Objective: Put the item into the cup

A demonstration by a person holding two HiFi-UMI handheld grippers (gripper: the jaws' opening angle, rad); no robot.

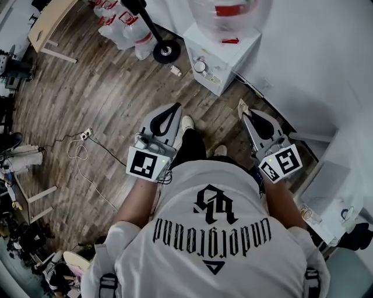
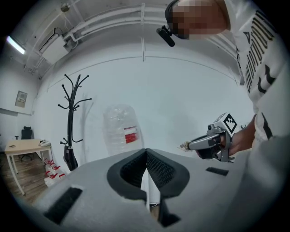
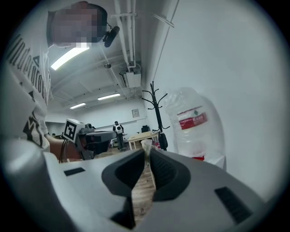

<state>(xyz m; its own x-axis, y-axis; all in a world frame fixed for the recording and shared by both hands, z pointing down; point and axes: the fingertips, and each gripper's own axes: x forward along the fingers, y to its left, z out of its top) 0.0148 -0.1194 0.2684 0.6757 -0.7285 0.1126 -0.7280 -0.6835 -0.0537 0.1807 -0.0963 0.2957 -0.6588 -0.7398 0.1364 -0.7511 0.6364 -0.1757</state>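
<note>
I see no cup in any view. In the head view both grippers are held out over the wooden floor in front of the person's body. My right gripper [image 1: 246,114] is shut on a small pale crumpled item [image 1: 242,106] that sticks out past its tips. The same item [image 3: 146,145] shows between the jaws in the right gripper view, and the item [image 2: 185,146] shows at that gripper's tip in the left gripper view. My left gripper [image 1: 176,107] is shut with nothing between its jaws, which meet in the left gripper view [image 2: 146,152].
A white water dispenser [image 1: 221,55] with a large clear bottle [image 1: 230,14] stands ahead by the white wall. A coat stand's round base [image 1: 166,51] and several stored water bottles [image 1: 125,29] lie to its left. A wooden table [image 1: 49,23] is far left. A cable [image 1: 78,152] lies on the floor.
</note>
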